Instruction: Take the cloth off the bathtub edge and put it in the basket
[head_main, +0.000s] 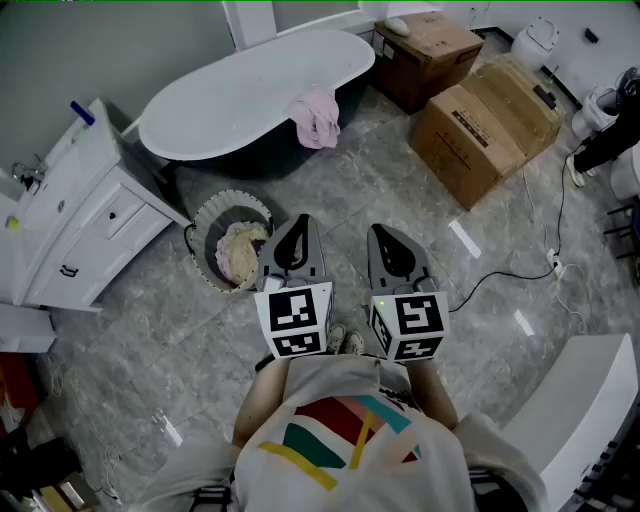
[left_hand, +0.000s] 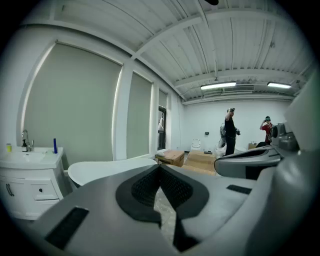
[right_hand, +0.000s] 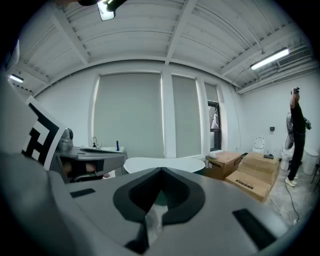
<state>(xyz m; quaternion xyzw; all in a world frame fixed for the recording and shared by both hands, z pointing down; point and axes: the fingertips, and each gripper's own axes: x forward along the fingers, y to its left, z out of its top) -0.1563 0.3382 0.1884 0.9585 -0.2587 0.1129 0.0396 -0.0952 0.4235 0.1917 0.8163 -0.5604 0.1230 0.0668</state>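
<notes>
The left gripper (head_main: 296, 228) juts forward from the person's chest, tipped slightly down, its jaws pressed together on nothing. Its body hides the 3 o'clock rim of the basket (head_main: 226, 198). The pink cloth (head_main: 318, 118) hangs on the bathtub (head_main: 240, 95) edge, at 12 o'clock from the grippers. The right gripper (head_main: 388, 238) lies parallel to the left, likewise closed and empty. The marker cubes hide both hands.

I count two grippers from here, the left gripper (head_main: 302, 222) and the right gripper (head_main: 380, 232). There is one white bathtub (head_main: 250, 95), one pink cloth (head_main: 318, 118) and one basket (head_main: 232, 195). I also see two cardboard boxes, a darker box (head_main: 430, 50) and a paler box (head_main: 490, 125), one vanity cabinet (head_main: 90, 210) and two people (left_hand: 230, 131) far off.
</notes>
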